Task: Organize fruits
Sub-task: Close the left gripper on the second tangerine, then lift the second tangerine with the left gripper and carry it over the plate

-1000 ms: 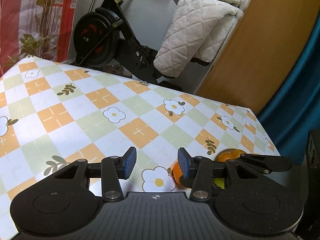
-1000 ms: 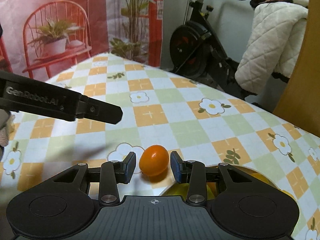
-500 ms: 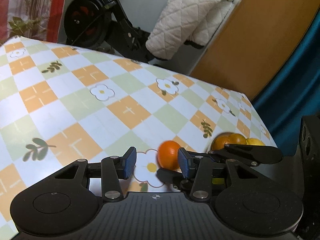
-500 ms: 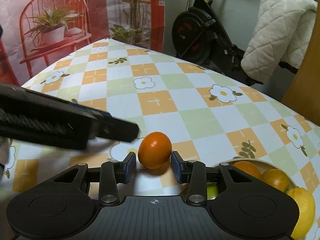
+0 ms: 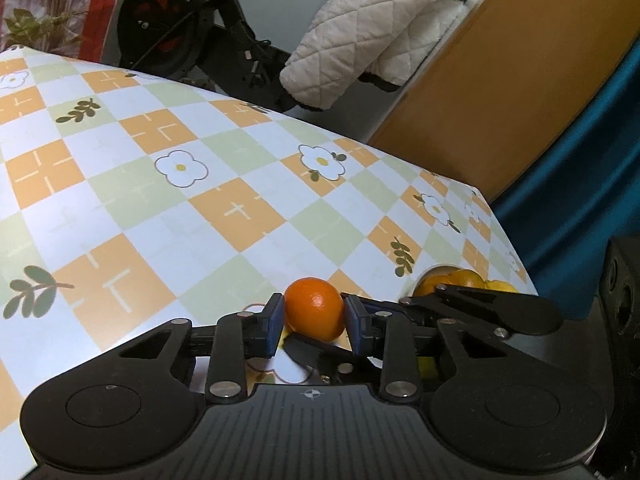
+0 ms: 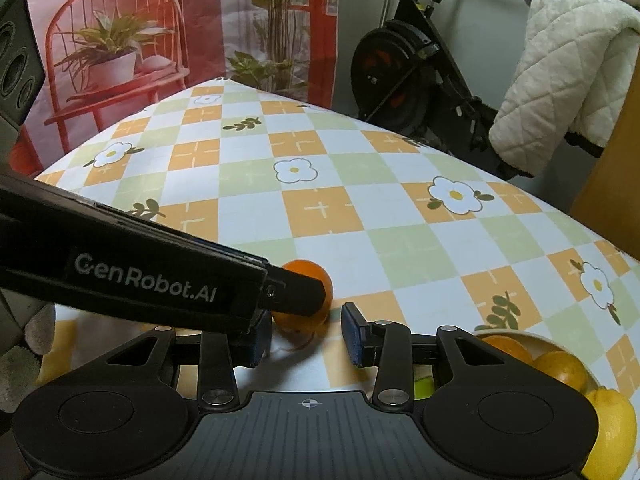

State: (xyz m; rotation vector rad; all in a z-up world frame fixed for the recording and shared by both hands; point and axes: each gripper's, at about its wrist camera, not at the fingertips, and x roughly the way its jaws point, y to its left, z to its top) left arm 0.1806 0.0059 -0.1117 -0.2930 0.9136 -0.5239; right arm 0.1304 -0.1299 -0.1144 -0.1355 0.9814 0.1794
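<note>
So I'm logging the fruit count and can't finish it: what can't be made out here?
- Bowl: cut by the right wrist view's edge and hidden behind the right tongs' body; its fruit count is unclear.
- Green fruit: only a sliver shows.
- Orange: the left tongs, closing on it, cover it there.

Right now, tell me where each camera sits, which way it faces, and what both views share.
Left wrist: behind the left claw, aimed down across the checked tablecloth; its jaws are closing on the orange.
Right wrist: behind the right claw, facing the exercise bike; the left claw crosses in.
Shared: orange, fruit bowl, bike.
</note>
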